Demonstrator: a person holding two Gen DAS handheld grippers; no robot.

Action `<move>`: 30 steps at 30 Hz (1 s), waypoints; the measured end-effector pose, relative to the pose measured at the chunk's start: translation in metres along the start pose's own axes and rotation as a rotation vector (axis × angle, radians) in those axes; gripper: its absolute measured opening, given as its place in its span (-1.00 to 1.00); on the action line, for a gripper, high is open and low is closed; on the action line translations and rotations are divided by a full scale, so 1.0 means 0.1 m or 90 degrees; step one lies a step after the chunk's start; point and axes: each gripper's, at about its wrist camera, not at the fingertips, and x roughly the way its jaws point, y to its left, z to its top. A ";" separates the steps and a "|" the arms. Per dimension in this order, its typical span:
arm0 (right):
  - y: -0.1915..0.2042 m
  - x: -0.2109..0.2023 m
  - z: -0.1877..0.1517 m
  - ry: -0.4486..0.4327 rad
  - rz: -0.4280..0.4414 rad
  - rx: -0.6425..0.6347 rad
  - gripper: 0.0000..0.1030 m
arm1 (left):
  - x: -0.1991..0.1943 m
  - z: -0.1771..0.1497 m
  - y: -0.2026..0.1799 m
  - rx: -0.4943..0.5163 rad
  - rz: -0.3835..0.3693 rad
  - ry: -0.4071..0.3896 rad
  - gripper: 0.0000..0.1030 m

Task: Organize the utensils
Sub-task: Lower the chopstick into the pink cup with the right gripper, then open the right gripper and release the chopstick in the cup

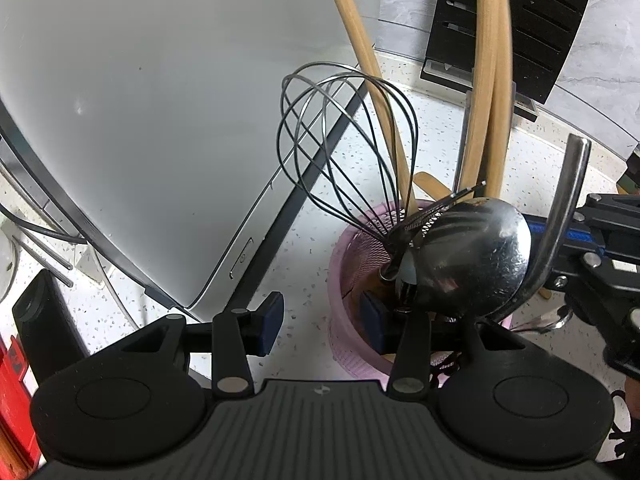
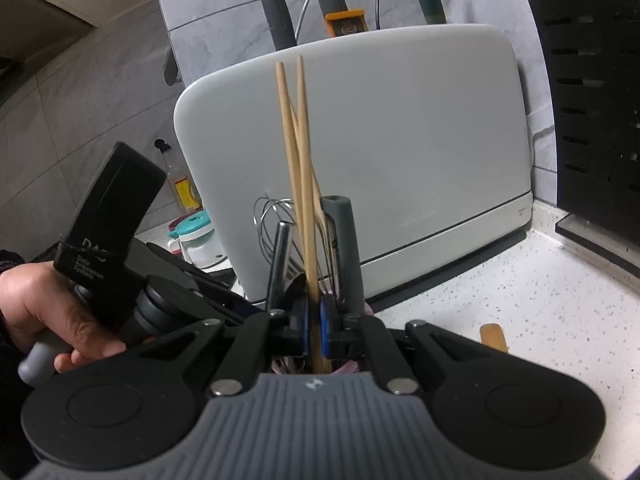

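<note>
The left claw [image 1: 322, 326] is held half open astride the near wall of the pink holder [image 1: 340, 280]: 1 blue pad is seen outside the rim at 9 o'clock, the other inside the cup. Whether the pads press on the wall cannot be told.

The pink holder stands on the speckled white table [image 1: 304, 232], just beside the grey appliance [image 1: 160, 120], which lies at 10 o'clock of it. In the holder are noted a wire whisk [image 1: 344, 140] rising toward 11 o'clock, a steel ladle [image 1: 476, 256] with its bowl over the rim at 3 o'clock, and wooden sticks leaning toward 12 o'clock. A black slotted rack [image 1: 540, 20] is recorded at 1 o'clock, well back.

The right claw [image 2: 314, 320] is clenched on the chopsticks [image 2: 300, 152]. 3 sticks are seen between the blue pads, upright and crossing a little above the grip, their tips toward 12 o'clock against the grey appliance. Their lower ends pass below the pads, over the pink holder, of which only a strip is visible. Whether they touch its bottom cannot be told. A steel handle [image 2: 278, 264] is noted just at 11 o'clock of the grip, and a grey handle [image 2: 346, 248] at 1 o'clock. At 9 o'clock a hand [image 2: 48, 308] is seen gripping the left device. A wooden handle end [image 2: 494, 336] lies on the table at 3 o'clock.
</note>
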 end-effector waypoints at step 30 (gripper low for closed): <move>-0.59 0.05 -0.12 0.175 -0.250 0.029 -0.54 | 0.01 0.01 0.03 -0.006 -0.001 0.001 0.03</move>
